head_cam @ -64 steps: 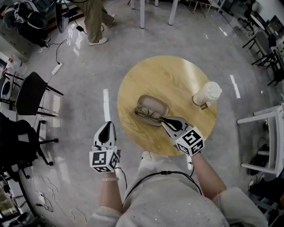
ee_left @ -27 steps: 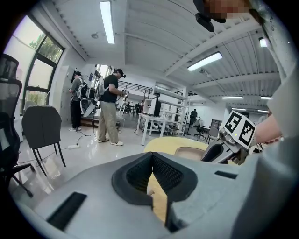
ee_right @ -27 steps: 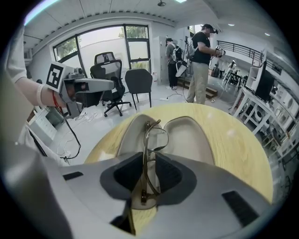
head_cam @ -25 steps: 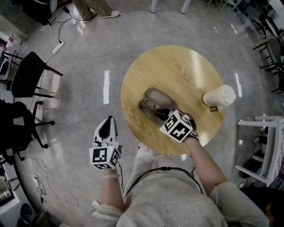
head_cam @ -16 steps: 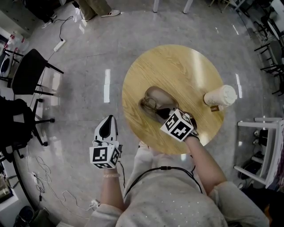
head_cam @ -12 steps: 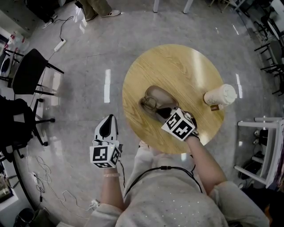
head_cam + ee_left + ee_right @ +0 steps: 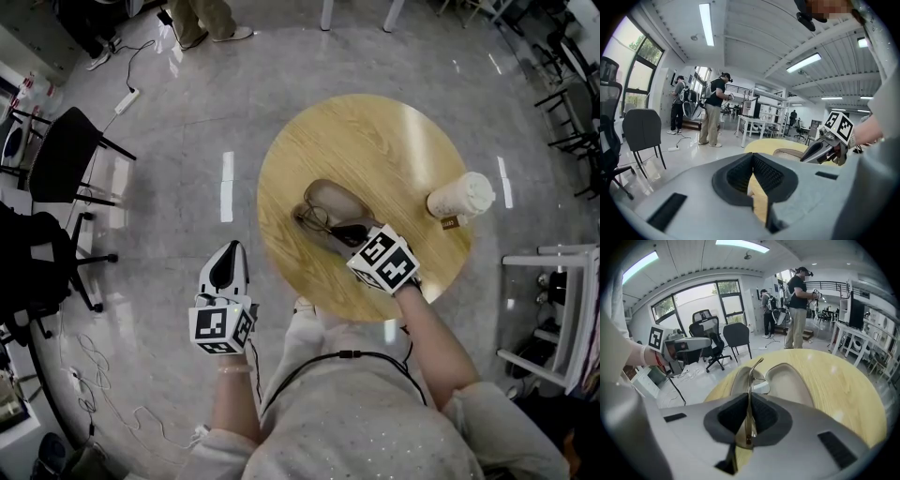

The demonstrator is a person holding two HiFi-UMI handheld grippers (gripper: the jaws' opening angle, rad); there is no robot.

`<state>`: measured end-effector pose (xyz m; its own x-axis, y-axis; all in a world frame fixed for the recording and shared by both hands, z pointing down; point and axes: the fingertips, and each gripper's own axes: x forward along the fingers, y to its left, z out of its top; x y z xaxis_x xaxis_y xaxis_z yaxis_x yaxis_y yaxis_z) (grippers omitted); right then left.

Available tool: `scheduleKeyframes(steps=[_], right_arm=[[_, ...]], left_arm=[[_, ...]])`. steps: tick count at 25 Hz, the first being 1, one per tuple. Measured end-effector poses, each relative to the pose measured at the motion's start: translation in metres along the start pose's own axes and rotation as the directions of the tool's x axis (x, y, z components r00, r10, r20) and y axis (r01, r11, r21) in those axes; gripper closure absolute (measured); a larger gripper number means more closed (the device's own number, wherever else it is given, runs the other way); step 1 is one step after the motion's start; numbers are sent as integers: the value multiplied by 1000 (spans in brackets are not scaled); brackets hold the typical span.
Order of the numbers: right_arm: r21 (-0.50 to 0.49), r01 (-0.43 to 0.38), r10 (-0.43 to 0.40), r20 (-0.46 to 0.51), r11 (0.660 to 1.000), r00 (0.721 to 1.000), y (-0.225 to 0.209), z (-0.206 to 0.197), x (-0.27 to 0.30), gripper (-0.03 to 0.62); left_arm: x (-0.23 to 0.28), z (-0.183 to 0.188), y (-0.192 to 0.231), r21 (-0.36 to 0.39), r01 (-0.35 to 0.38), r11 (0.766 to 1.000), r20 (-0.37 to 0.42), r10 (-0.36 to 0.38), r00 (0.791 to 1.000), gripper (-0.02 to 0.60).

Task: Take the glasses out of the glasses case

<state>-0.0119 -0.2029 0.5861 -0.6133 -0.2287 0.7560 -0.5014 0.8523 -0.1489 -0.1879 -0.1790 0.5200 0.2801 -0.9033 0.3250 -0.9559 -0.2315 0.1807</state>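
Since the earlier frames, your right gripper [image 7: 349,234] has been moving in from the table's near edge over the open case [image 7: 335,199], and its jaws have been coming together from wide apart. Your left gripper [image 7: 226,258] has been staying off the table [image 7: 375,131], out to the left above the floor.

In the head view, the glasses [image 7: 316,220] are lying in the case at its near left side, with the right gripper's tips reaching onto them. A cup [image 7: 461,196] is standing well apart at the right rim.

In the left gripper view, the left gripper [image 7: 752,163] is sitting with its jaws together and nothing between them, pointing across at the table [image 7: 761,144].

In the right gripper view, the right gripper [image 7: 749,404] is clamping a thin temple arm of the glasses [image 7: 750,380], which is rising out toward the case [image 7: 792,380].

So you are gripping, but the glasses are not yet out. Lifting them clear and setting them on the table looks like what is left.
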Motion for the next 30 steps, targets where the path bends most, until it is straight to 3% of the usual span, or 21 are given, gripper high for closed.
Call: scheduleKeyframes(steps=[30], right_arm=[[17, 44, -46, 167, 999, 985, 3, 32, -39, 566]], left_arm=[[-17, 21, -10, 29, 8, 1000, 53, -9, 999, 577]])
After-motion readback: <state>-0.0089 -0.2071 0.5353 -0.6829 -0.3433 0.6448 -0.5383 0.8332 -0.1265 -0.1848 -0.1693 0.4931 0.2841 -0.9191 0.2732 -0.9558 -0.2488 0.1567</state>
